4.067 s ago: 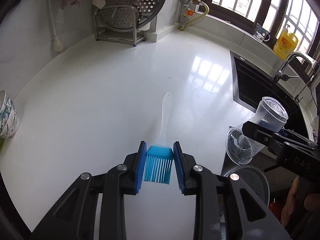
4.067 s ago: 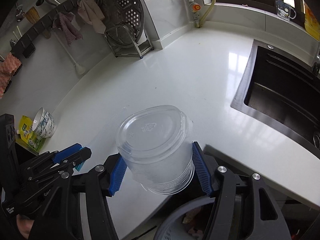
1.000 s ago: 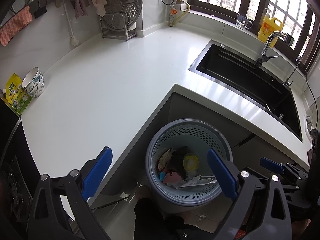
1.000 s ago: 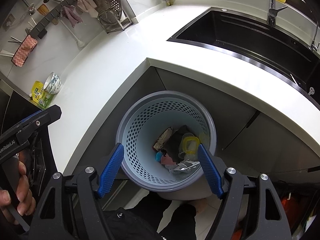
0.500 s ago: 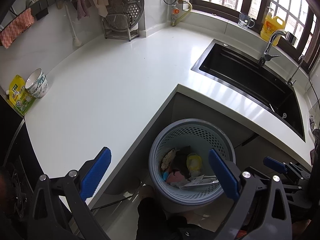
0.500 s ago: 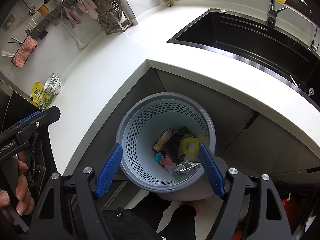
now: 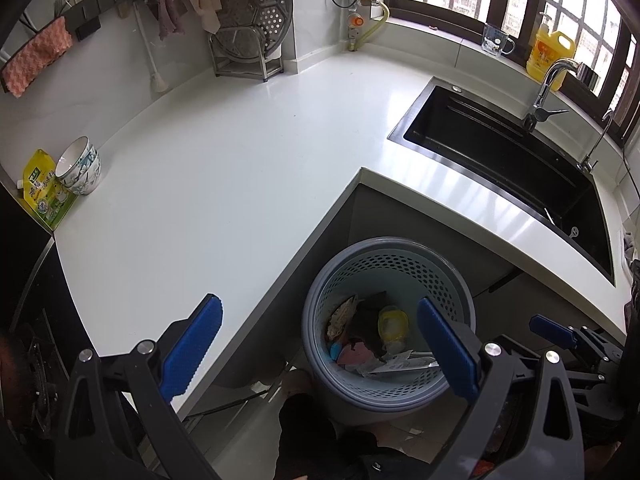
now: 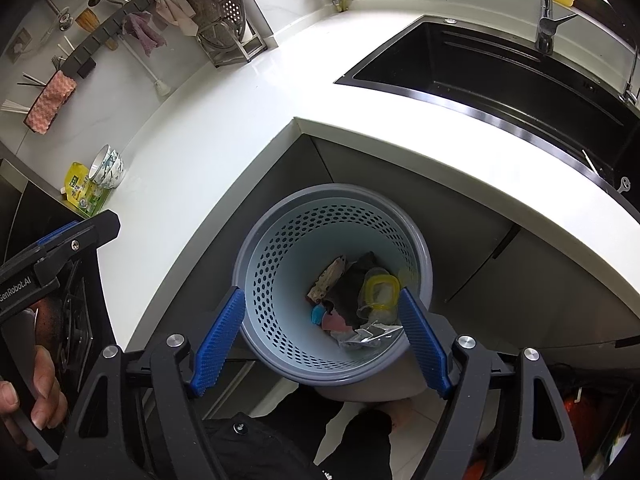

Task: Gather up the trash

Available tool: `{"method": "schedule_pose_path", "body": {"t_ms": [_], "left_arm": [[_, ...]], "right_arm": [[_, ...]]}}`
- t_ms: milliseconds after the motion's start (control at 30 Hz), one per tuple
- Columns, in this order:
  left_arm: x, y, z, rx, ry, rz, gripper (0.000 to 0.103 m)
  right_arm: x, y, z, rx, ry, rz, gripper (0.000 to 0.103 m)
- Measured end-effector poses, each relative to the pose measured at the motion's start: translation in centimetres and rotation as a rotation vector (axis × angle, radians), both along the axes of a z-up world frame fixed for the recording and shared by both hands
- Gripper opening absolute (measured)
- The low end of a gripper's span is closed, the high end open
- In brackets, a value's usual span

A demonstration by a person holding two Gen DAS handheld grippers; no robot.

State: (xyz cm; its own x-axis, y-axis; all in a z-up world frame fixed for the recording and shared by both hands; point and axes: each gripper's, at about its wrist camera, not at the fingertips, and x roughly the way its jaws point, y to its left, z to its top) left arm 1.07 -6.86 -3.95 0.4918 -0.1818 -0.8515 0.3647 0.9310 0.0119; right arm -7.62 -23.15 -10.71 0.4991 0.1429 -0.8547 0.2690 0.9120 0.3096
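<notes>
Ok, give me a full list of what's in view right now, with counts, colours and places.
trash basket: 1, grey-blue, perforated, on the floor below the counter corner
trash: mixed pile, yellow, pink, blue, dark, inside the basket
counter: 1, white, L-shaped
sink: 1, black, right side
faucet: 1, chrome, behind the sink
bowls: stacked, white-blue, counter's left end
pouch: 1, yellow-green, beside the bowls
steamer rack: 1, steel, far corner
detergent jug: 1, yellow, windowsill
mug: 1, clear, windowsill
left gripper: fingers open, empty
right gripper: fingers open, empty, above the basket
</notes>
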Motion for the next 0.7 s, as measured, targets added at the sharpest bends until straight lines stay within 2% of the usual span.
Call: {"method": "schedule_pose_path", "body": {"t_ms": [700], "left_arm": [[0.00,-0.16,0.57,0.012,-0.008,-0.007,0.096]], "right_arm": [[0.42,-0.59,-0.22,0.022,-0.010,0.011,0.075]]}}
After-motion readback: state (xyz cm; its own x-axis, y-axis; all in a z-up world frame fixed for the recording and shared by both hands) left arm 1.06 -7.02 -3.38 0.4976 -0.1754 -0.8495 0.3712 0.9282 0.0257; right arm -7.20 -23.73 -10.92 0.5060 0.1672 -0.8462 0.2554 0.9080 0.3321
